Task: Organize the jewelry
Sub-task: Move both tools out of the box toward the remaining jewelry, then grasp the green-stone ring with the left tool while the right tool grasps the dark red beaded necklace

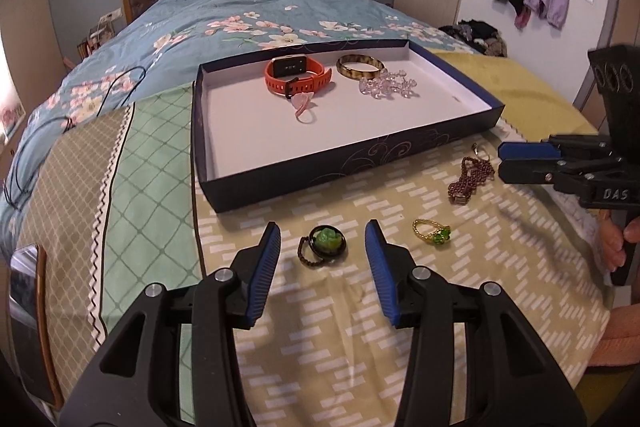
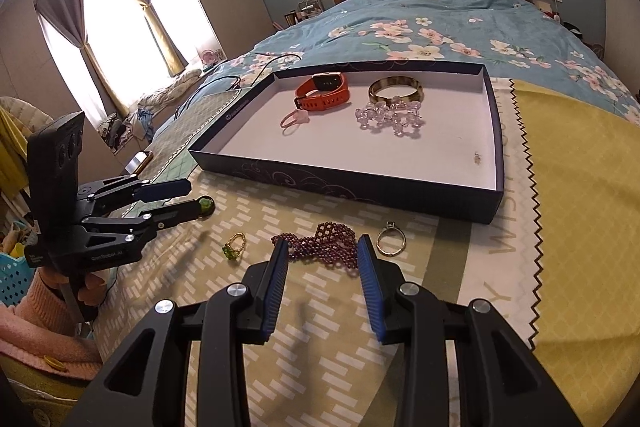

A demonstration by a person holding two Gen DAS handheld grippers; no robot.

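Observation:
A dark blue box lid [image 1: 304, 183] [image 2: 340, 183] lies on the bed. It holds an orange watch [image 1: 298, 75] [image 2: 324, 91], a tortoiseshell bangle [image 1: 358, 66] [image 2: 396, 89], a clear bead bracelet [image 1: 386, 85] [image 2: 390, 119] and a pink ring [image 1: 301, 107] [image 2: 294, 119]. My left gripper [image 1: 322, 239] [image 2: 188, 199] is open around a black ring with a green stone [image 1: 324, 246] [image 2: 206, 205]. My right gripper [image 2: 323, 253] [image 1: 502, 159] is open just before a maroon bead bracelet [image 2: 328, 243] [image 1: 468, 177]. A gold green-stone ring [image 1: 434, 233] [image 2: 233, 247] and a silver ring [image 2: 391, 238] [image 1: 478, 149] lie on the cloth.
The items lie on patterned cloths [image 1: 360, 307] over a floral blue quilt [image 1: 224, 11]. A black cable [image 1: 120, 87] runs left of the box. A phone [image 1: 28, 287] lies at the bed's left edge. A yellow cloth [image 2: 580, 207] covers the right side.

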